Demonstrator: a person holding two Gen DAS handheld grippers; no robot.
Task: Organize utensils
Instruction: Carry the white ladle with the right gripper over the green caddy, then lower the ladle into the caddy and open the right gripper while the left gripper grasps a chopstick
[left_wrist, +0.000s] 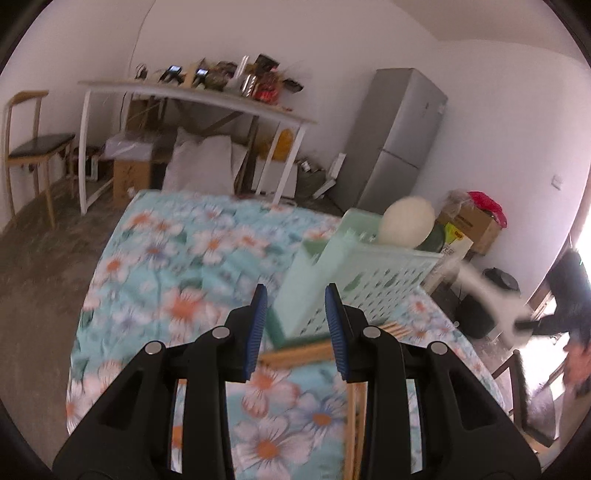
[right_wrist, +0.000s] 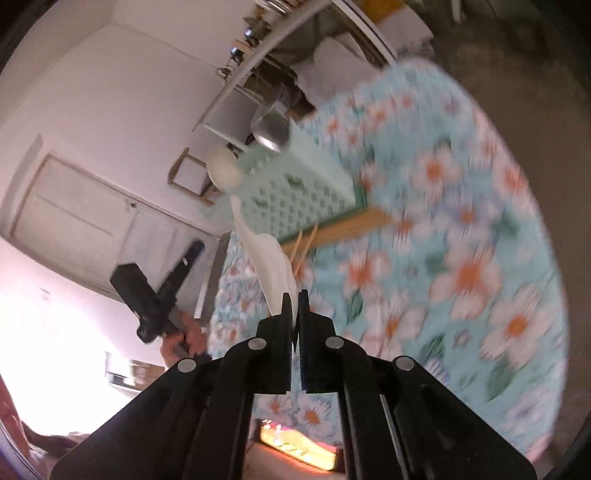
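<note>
White plastic, a long spoon (right_wrist: 271, 264), is clamped between the nearly closed fingers of the right gripper (right_wrist: 294, 295) and reaches forward toward the pale green perforated basket (right_wrist: 295, 188). Wooden chopsticks (right_wrist: 304, 242) lie beyond its tip on the floral tablecloth (right_wrist: 461, 240). Left gripper (left_wrist: 295, 291) hovers with fingers apart, the basket (left_wrist: 369, 280) directly ahead.

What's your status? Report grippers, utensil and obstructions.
Left gripper open, empty. Right gripper shut on white spoon, raised. Green basket ahead; chopsticks beside it.
</note>
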